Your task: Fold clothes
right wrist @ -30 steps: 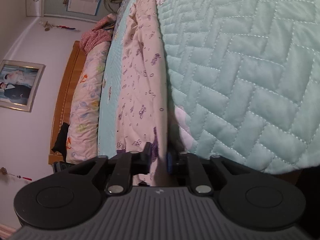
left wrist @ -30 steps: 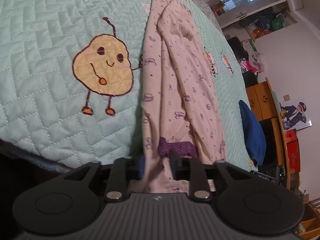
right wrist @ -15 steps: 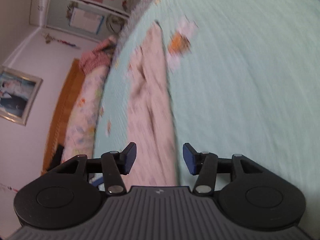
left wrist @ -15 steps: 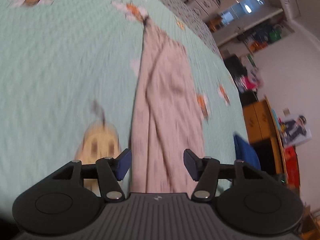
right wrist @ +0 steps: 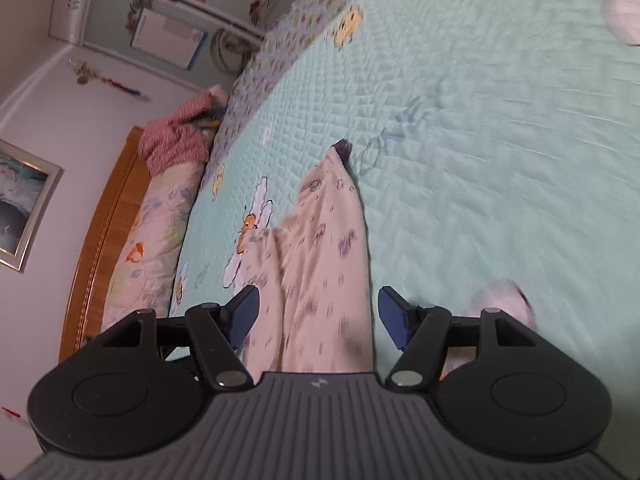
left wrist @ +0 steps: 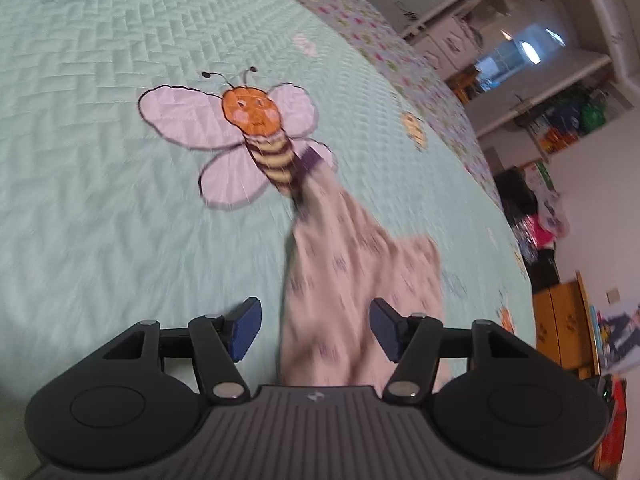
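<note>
- The pink printed garment [left wrist: 352,280] lies on the mint quilt [left wrist: 100,220], running from the near edge away to its purple hem beside the stitched bee [left wrist: 256,128].
- The left gripper [left wrist: 316,330] and right gripper [right wrist: 318,320] are both opening, jaws wide, cloth between but untouched.
- Released loosely, the fold could slump or land crooked.
- Bunched fabric may snag a pad on pull-back.

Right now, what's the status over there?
Both hand-held grippers, left and right, opening, pads off the cloth. Pink printed garment lies on the green quilt. Nothing in the way.
</note>
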A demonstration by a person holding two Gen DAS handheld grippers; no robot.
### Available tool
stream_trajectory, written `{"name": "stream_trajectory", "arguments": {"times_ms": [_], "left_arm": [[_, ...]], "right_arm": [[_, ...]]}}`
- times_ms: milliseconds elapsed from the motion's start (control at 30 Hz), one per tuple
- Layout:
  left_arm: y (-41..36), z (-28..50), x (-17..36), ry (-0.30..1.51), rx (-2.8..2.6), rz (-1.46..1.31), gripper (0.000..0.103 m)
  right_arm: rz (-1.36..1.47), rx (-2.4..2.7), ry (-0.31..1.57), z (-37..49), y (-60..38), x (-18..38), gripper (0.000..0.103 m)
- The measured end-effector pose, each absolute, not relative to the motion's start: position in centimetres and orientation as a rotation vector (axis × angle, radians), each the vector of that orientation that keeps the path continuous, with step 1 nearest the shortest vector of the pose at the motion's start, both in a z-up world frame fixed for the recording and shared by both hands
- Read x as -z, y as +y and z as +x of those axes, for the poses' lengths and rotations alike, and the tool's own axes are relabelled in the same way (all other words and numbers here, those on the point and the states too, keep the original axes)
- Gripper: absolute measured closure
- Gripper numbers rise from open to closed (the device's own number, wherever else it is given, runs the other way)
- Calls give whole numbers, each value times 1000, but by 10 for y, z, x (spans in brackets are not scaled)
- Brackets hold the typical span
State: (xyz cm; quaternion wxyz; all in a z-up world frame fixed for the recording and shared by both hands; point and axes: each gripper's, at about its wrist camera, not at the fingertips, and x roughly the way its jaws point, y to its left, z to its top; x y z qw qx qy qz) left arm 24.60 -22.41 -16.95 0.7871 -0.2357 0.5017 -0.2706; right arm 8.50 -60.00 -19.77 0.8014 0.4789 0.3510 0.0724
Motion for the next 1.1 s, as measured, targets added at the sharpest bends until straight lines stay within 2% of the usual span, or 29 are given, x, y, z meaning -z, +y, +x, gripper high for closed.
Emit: {"name": "stream_trajectory", "arguments": {"times_ms": [367,433,467,533,567,600,700,967,1100], "left_arm": [[-250,303,186,1081,825,-553,33],[-254,308,186,1080,851,-539,36],[-258,308,183,1071,857,-509,39],[-268,306,178,1052,857,-414,60],[-273,305,177,1049,859,-369,83],[-278,302,176,1046,861,-340,90],[-284,289,162,981,872,-278,94],[-260,218,72,807,1059,-196,95],[-220,134,46,786,1204,-136,94]], "right_arm": [[1103,-311,775,192,-618,231,37],[1082,-329,791,206,-618,231,44],[1057,-331,804,213,-617,230,52],[950,-319,846,221,-610,228,83],[891,-297,865,222,-606,226,102],[867,-295,852,220,-603,222,102],[801,-291,806,210,-594,208,102],[645,-428,654,154,-568,129,102],[439,-541,584,62,-540,83,101]]}}
